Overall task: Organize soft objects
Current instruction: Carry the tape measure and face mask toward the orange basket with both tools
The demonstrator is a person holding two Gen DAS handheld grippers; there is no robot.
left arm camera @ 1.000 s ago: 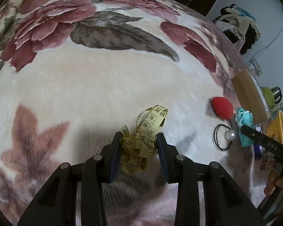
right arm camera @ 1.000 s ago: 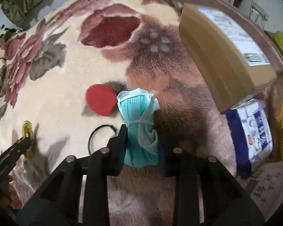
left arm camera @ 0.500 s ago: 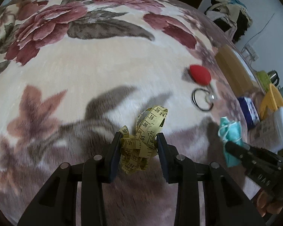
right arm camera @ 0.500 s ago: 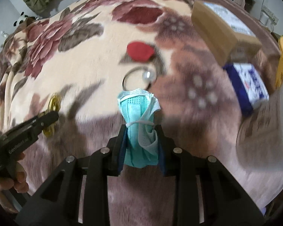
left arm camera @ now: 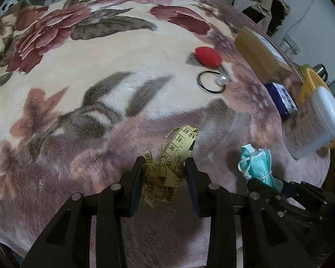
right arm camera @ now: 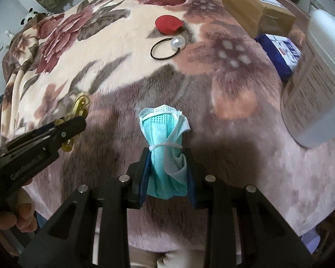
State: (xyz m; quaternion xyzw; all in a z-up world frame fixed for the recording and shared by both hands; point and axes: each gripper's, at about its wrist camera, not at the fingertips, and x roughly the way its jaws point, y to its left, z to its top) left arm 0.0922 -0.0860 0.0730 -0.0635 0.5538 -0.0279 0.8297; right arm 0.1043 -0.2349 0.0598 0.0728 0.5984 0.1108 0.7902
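Note:
My left gripper (left arm camera: 165, 163) is shut on a crumpled yellow measuring tape (left arm camera: 169, 163), held above the floral blanket (left arm camera: 100, 67). The right gripper (right arm camera: 167, 154) is shut on a rolled teal face mask (right arm camera: 165, 147) tied with its own ear loop. In the left wrist view the face mask (left arm camera: 256, 163) and right gripper (left arm camera: 268, 183) show at lower right. The right wrist view has the left gripper (right arm camera: 73, 122) at its left edge, with the measuring tape (right arm camera: 78, 107) in it. A red sponge (left arm camera: 207, 57) and a black hair tie with a pearl (left arm camera: 212, 81) lie further back on the blanket.
At the right edge stand a cardboard box (right arm camera: 256, 9), a blue tissue pack (right arm camera: 279, 51) and a white plastic bottle (right arm camera: 319, 78) in front of a yellow basin (left arm camera: 310, 84). Clothes (left arm camera: 261, 4) pile up at the back right. A person's hand (right arm camera: 13, 212) holds the left gripper.
Both grippers have drawn back toward the near edge of the blanket, each still holding its object. The red sponge and hair tie now lie farther away. The white bottle has come into view.

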